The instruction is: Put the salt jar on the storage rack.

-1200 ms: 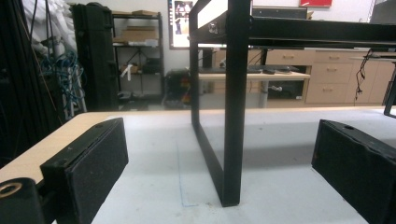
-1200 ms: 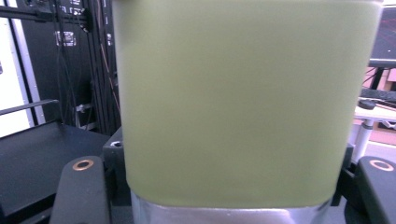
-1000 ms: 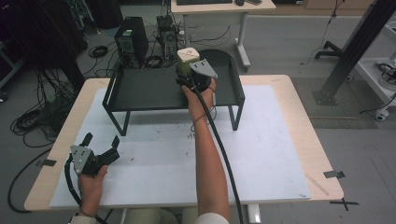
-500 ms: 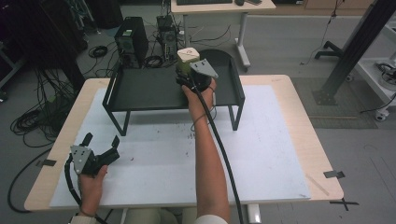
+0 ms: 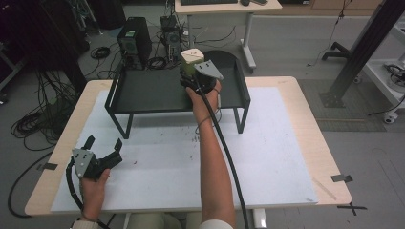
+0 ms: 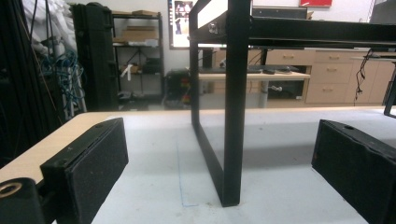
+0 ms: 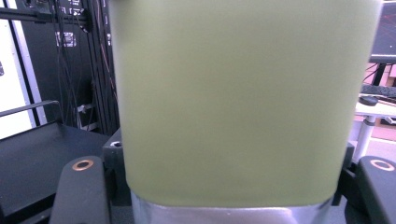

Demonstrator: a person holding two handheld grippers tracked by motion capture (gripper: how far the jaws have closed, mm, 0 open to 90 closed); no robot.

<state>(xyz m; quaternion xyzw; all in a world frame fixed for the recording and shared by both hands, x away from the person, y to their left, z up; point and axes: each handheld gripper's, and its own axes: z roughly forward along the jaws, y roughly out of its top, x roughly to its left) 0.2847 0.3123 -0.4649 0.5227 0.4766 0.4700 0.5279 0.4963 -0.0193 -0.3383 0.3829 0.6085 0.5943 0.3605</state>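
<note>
A pale green, frosted, straight-sided container (image 7: 243, 98) with a cream top and a silvery band at its base stands upright between the jaws of the right gripper (image 5: 198, 76), which are closed against its sides. In the high view it is held above the back edge of a black metal tray on legs (image 5: 143, 93), near the middle; whether its base touches the tray I cannot tell. The tray's dark floor looks bare. The tray stands on a white sheet (image 5: 267, 143) that covers a light wooden table (image 5: 310, 109). The left gripper (image 5: 102, 150) sits near the table's front left corner, jaws spread wide and holding nothing, facing one of the tray's black legs (image 6: 231, 112). Computer towers (image 5: 133, 40) and tangled cables (image 5: 36, 119) lie on the floor beyond.
</note>
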